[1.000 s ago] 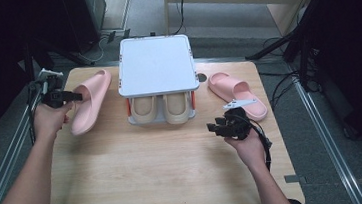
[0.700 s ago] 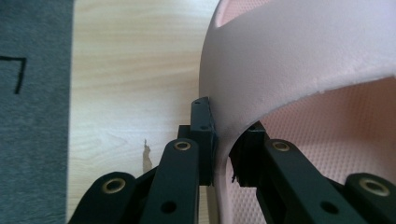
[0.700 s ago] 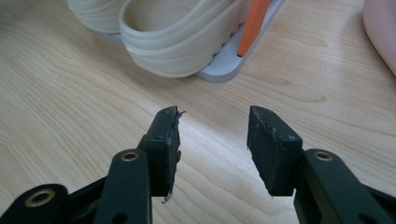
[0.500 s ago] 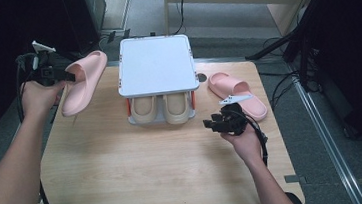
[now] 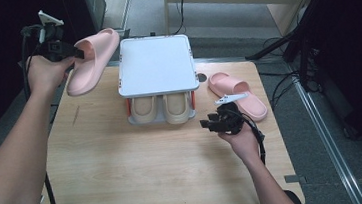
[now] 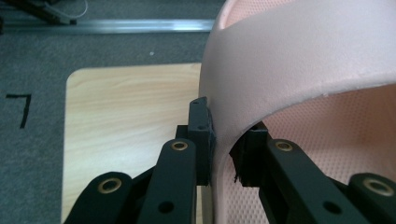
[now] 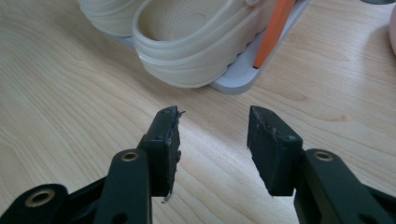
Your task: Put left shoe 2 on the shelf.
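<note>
My left gripper (image 5: 78, 53) is shut on the strap of a pink slipper (image 5: 90, 60) and holds it in the air above the table's far left corner. In the left gripper view the jaws pinch the pink slipper's (image 6: 299, 70) strap edge, at my left gripper (image 6: 223, 151). A second pink slipper (image 5: 238, 95) lies flat on the table at the right. My right gripper (image 5: 205, 124) hovers low over the wood just left of it, open, with nothing between its fingers (image 7: 166, 140). My right gripper (image 7: 214, 149) faces the beige clogs (image 7: 196, 37).
A small grey shoe rack (image 5: 155, 64) with a flat white top stands at the table's far middle. Two beige clogs (image 5: 162, 109) sit on its lower shelf between orange posts (image 7: 273, 28). The wooden table (image 5: 125, 172) has bare room in front.
My left gripper has lifted the pink slipper off the table and carried it up and toward the far left. My right gripper has shifted slightly left toward the rack.
</note>
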A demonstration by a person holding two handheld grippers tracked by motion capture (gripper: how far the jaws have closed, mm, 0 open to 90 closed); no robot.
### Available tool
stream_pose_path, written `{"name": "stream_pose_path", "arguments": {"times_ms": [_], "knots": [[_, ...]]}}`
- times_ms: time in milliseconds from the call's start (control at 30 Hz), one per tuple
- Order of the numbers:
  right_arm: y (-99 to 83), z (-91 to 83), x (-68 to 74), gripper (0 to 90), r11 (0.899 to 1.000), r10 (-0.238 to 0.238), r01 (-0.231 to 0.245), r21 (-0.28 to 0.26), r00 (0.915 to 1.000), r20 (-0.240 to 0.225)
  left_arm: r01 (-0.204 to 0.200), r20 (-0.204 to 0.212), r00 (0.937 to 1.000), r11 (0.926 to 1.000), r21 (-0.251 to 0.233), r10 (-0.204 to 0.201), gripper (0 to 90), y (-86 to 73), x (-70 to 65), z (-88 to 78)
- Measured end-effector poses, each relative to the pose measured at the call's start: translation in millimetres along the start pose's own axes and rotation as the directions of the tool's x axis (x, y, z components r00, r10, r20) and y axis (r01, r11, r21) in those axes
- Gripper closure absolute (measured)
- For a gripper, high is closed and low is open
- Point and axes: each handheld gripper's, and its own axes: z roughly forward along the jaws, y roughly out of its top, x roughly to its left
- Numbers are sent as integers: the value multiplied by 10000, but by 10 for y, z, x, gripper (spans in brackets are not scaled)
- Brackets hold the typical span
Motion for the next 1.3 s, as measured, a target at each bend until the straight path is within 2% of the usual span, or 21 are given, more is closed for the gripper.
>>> {"name": "stream_pose_path", "arguments": {"times_ms": [33, 233, 267, 300, 433, 467, 633, 867, 1000, 1100, 1200, 1300], "knots": [[0, 0, 0, 547, 10000, 0, 0, 0, 10000, 0, 0, 0, 10000, 10000, 0, 0, 790, 0, 0, 0], [-4, -2, 14, 547, 10000, -47, 46, -33, 9999, -111, -197, 138, 9997, 9998, 3, 197, 788, 162, -269, 57], [-3, 0, 14, 547, 10000, -60, 59, -26, 9999, -123, -241, 205, 9995, 9997, 83, 239, 788, 194, -342, 110], [-3, 0, 14, 547, 10000, -60, 59, -26, 9999, -123, -241, 205, 9995, 9997, 83, 239, 788, 194, -342, 110], [-4, 4, 16, 547, 10000, -52, 52, -5, 9999, -147, -399, 348, 9987, 9984, 401, 386, 787, 229, -492, 255], [-4, 5, 15, 547, 10000, -64, 64, -6, 9998, -174, -399, 348, 9987, 9984, 401, 386, 785, 229, -492, 255], [-5, 3, 16, 547, 10000, -73, 73, 6, 9999, -148, -547, 454, 9976, 9975, 458, 526, 779, 251, -659, 407], [-7, -6, 8, 547, 10000, -59, 59, -17, 9999, -152, -740, 392, 9966, 9958, 531, 720, 767, 247, -797, 557], [-10, -10, 4, 547, 10000, -65, 64, -6, 9999, -138, -896, 158, 9959, 9950, 437, 890, 750, 227, -872, 634], [-10, -11, 3, 547, 10000, -72, 72, -2, 9999, -136, -888, 134, 9960, 9955, 333, 884, 739, 226, -917, 657], [-10, -13, 2, 547, 10000, -84, 84, 4, 9999, -136, -1156, 87, 9933, 9927, 357, 1153, 704, 214, -973, 656], [-12, -16, 4, 547, 10000, -64, 65, 38, 9999, -105, -1244, 61, 9922, 9911, 469, 1242, 683, 203, -1019, 650]]}}
